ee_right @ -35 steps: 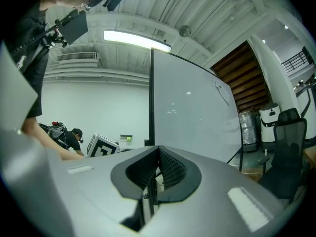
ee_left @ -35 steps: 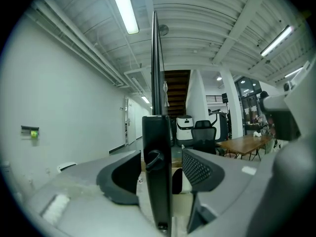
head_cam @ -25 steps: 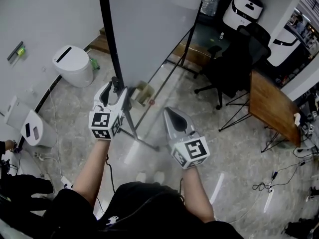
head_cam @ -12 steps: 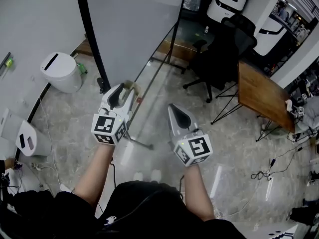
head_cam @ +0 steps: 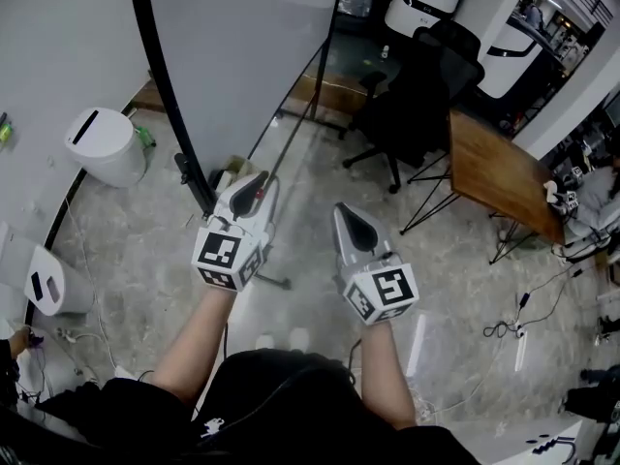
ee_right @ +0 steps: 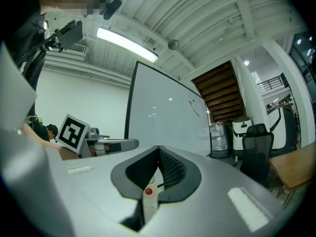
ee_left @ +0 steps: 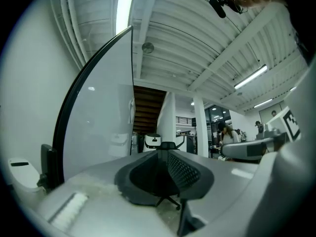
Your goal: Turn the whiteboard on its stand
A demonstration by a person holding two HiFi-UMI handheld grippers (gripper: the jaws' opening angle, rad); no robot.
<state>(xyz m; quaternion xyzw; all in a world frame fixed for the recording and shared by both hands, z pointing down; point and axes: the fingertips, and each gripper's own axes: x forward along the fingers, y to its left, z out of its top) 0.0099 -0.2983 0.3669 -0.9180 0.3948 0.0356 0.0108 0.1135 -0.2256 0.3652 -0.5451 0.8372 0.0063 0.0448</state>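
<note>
Whiteboard rises just ahead of the left gripper. It is a smooth, pale panel edged by a thin black frame. In the left gripper view that frame stands to the left of the jaws and apart from them. The left jaws are closing, their dark ribbed pads nearly meeting, with nothing between them. The right gripper hangs beside it, a little apart, over bare floor, with its jaws pressed together and empty. Both grippers are glossy grey shells that end in a cube with square markers.

Thin black metal tubes of the stand slant down behind the board to the floor. Left of the board stands a rounded white bin with a dark slot in its lid; what it holds cannot be seen. A small green bottle sits just beside it. To the right are a black office chair and a brown wooden table on thin black legs. The floor is grey, marble-patterned and shiny.
</note>
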